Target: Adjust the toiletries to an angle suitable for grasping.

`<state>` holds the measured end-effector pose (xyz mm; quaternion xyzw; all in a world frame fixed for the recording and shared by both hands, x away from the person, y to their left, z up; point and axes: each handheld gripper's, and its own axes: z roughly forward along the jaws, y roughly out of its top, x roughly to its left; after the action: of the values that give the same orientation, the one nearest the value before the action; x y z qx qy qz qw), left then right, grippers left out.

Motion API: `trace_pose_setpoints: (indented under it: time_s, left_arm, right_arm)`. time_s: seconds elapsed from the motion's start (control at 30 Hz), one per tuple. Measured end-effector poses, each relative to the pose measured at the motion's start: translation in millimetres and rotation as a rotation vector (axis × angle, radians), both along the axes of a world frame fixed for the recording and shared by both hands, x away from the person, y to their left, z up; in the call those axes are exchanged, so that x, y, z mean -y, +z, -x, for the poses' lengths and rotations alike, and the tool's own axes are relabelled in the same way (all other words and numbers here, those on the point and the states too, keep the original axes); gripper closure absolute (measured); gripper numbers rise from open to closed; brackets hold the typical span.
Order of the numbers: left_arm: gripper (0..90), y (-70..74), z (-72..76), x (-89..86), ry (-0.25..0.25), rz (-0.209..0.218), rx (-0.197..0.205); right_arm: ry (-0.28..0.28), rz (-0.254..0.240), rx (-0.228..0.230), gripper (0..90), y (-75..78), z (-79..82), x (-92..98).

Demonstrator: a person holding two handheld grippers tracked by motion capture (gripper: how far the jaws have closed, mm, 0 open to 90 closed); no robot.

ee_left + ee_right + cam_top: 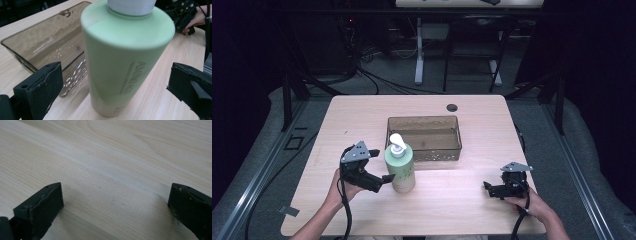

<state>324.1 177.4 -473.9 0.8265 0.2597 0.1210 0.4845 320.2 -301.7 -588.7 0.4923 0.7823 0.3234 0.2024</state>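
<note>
A pale green pump bottle (400, 169) with a white pump head stands upright on the wooden table (452, 210), just in front of the near left corner of a clear brown tray (424, 137). My left gripper (382, 165) is open at the bottle's left side. In the left gripper view the bottle (120, 55) stands between the two black fingers (41, 87), with a gap on each side. My right gripper (488, 190) rests low at the table's near right, open, with bare wood between its fingers (42, 205).
The tray (47, 42) holds nothing that I can see. A round cable hole (452, 107) sits near the table's far edge. Beyond the table are white desk legs (418, 50) and cables on the floor. The right hand and its gripper (183, 12) show behind the bottle.
</note>
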Motion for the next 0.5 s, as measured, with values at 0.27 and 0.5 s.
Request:
trace_pose_setpoints:
  time_s: [0.27, 0.5]
  left_arm:
    - [0.0, 1.8, -3.4, 15.4, -0.012, 0.026, 0.022]
    - [0.0, -2.3, -7.7, 22.7, 0.004, 0.057, 0.036]
  right_arm:
    - [-0.001, -0.002, 0.001, 0.0, -0.1, 0.0, -0.1]
    - [0.000, -0.001, 0.001, 0.0, -0.1, -0.1, 0.0]
